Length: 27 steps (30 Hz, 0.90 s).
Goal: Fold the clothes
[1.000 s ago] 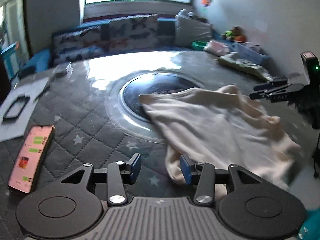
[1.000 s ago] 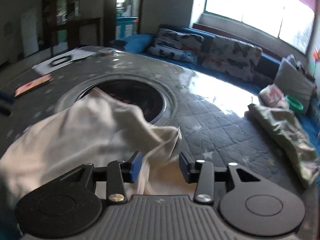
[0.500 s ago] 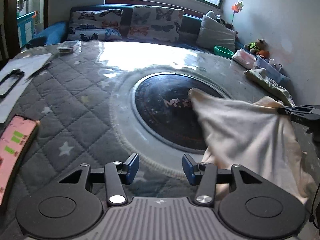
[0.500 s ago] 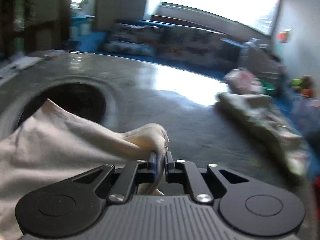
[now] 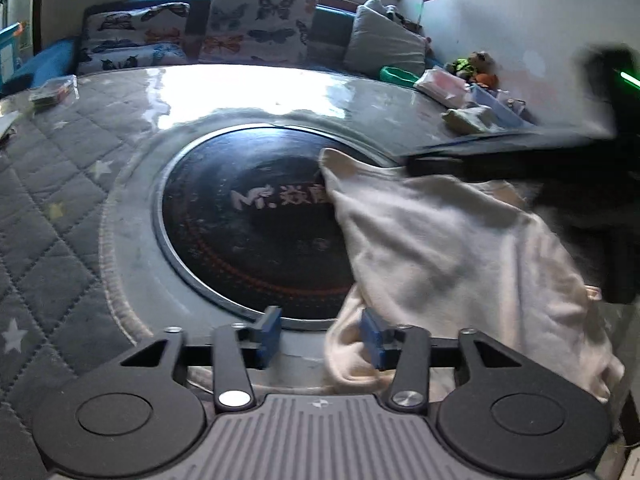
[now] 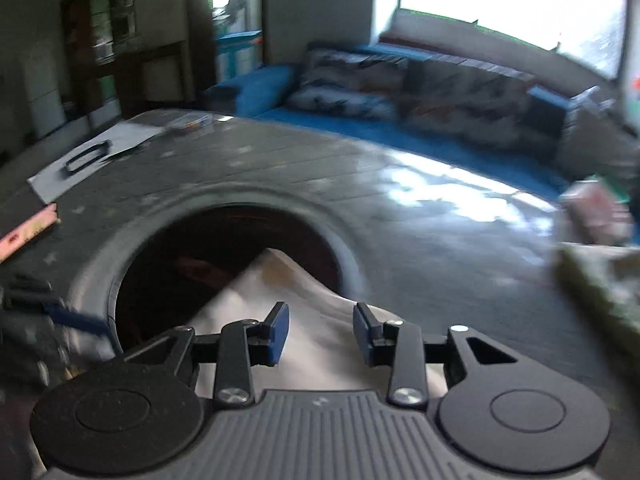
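Progress: early. The cream garment [image 5: 452, 256] lies loosely heaped, no neat fold visible; flattening and folding remain. It sits at the 4 o'clock edge of the dark round inset [image 5: 248, 232] on the quilted table [image 5: 52, 216]. Left gripper [image 5: 320, 336] released, jaws apart; right gripper [image 6: 321, 332] likewise released, above the cloth

Cream garment [image 5: 452, 256], butterfly-print cushions [image 5: 256, 28]
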Available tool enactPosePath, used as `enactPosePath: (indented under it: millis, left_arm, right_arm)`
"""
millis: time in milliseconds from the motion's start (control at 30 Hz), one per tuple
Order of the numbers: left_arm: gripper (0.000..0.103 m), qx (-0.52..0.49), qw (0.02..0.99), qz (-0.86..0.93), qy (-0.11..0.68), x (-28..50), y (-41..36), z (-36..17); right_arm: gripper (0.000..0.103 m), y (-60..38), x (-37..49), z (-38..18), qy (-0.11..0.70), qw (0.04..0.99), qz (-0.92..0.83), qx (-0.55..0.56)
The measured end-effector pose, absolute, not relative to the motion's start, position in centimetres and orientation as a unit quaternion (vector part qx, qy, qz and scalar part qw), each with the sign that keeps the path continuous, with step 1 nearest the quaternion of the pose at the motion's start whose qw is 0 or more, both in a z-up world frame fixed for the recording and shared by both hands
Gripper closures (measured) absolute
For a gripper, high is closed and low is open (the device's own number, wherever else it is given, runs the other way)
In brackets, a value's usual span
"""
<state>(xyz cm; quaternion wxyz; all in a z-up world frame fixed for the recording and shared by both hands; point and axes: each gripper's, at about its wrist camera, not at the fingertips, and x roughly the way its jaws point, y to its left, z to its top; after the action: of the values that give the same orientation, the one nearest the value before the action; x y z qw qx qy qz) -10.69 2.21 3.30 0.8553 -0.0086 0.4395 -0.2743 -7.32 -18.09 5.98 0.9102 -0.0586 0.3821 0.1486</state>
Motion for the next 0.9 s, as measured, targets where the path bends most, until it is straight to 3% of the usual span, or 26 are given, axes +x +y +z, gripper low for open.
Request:
enactPosePath:
  millis: [200, 300, 333, 367, 400, 733, 900]
  left_arm:
    - [0.088, -0.006, 0.853, -0.293, 0.433, -11.9, 1.8, 3.4]
    - [0.092, -0.009, 0.852, -0.310, 0.422, -12.7, 1.3, 3.9]
    - [0.093, -0.009, 0.852, -0.315, 0.418, -13.0, 1.1, 4.0]
    - [0.093, -0.010, 0.853, -0.320, 0.413, -13.3, 0.9, 4.2]
    - [0.094, -0.013, 0.853, -0.326, 0.408, -13.7, 0.7, 4.5]
    - [0.091, -0.023, 0.818, -0.430, 0.382, -17.5, -3.1, 6.5]
    - [0.085, -0.004, 0.807, -0.460, 0.370, -18.1, -4.8, 7.2]
  right_arm:
    - [0.068, -13.6, -3.0, 2.7, 0.425, 0.890, 0.159, -0.047]
    - [0.068, -12.8, -3.0, 1.5, 0.428, 0.889, 0.154, -0.048]
    - [0.072, -12.8, -3.2, 1.4, 0.425, 0.891, 0.151, -0.053]
    - [0.089, -12.8, -3.4, 1.4, 0.423, 0.893, 0.147, -0.056]
    - [0.095, -12.8, -3.5, 1.4, 0.421, 0.894, 0.142, -0.057]
    - [0.096, -20.3, -11.4, 4.7, 0.346, 0.933, 0.073, -0.063]
    - [0.100, -26.3, -16.1, 3.1, 0.366, 0.929, 0.013, -0.049]
